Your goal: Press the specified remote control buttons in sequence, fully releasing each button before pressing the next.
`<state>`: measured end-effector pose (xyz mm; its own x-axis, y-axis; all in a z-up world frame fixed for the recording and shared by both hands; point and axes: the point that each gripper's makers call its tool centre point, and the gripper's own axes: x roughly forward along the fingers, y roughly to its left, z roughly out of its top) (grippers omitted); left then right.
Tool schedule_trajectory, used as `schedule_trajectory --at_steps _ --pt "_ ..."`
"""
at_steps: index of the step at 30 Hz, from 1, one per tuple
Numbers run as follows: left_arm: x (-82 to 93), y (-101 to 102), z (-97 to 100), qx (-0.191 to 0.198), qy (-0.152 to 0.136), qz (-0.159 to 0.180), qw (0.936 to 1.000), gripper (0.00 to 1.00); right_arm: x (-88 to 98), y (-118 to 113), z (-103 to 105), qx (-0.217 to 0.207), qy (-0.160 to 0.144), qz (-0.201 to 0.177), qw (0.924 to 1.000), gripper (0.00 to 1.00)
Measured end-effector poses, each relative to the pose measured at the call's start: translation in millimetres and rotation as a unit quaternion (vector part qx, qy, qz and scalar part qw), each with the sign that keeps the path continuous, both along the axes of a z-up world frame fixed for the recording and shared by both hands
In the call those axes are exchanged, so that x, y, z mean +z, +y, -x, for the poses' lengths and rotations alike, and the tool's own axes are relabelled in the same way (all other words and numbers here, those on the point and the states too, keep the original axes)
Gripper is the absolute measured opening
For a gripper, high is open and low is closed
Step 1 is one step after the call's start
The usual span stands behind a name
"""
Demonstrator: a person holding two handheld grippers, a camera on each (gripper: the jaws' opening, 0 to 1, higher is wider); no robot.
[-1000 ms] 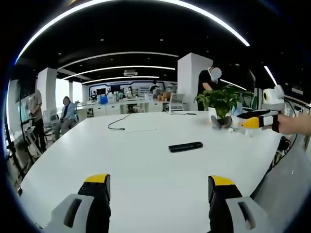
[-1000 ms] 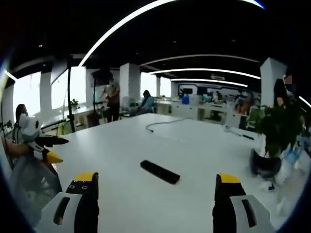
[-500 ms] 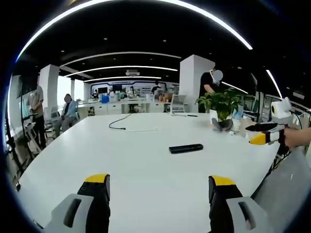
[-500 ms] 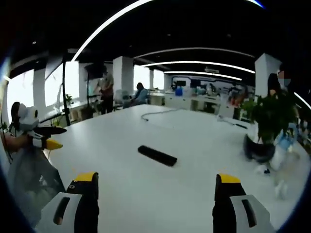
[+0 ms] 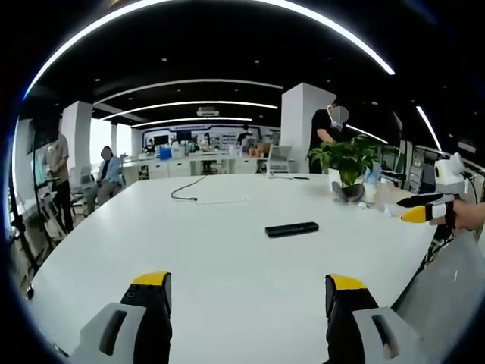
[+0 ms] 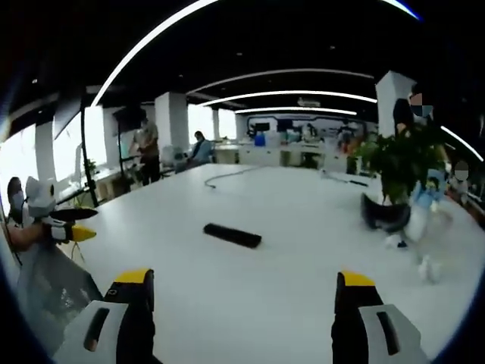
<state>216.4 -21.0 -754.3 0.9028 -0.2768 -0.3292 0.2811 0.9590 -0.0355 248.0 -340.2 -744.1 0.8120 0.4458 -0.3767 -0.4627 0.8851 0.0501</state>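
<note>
While remote [image 5: 291, 228] lies untouched on table [image 5: 227, 265], left hand-held gripper [image 5: 247, 292] and right hand-held gripper [image 6: 244, 292] gape wide, empty

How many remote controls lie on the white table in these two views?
1. A single black remote control lies flat near the middle of the white table, ahead of both grippers and apart from the potted plant; it shows again in the right gripper view.
</note>
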Motion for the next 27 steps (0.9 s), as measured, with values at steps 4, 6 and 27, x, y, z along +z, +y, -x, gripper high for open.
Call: schedule_trajectory --at_steps 4,6,27 --pt "-0.8 1 0.5 0.001 0.001 -0.003 1.0000 0.86 -4.0 8 3 0.028 -0.019 0.051 0.9981 0.97" --pt "-1.2 1 0.7 0.003 0.004 0.000 1.0000 0.86 -8.7 13 3 0.046 -0.016 0.074 0.9961 0.98" --pt "-4.3 1 1.8 0.000 0.010 -0.010 0.9999 0.86 -13.0 14 6 0.050 -0.013 0.078 0.9956 0.97"
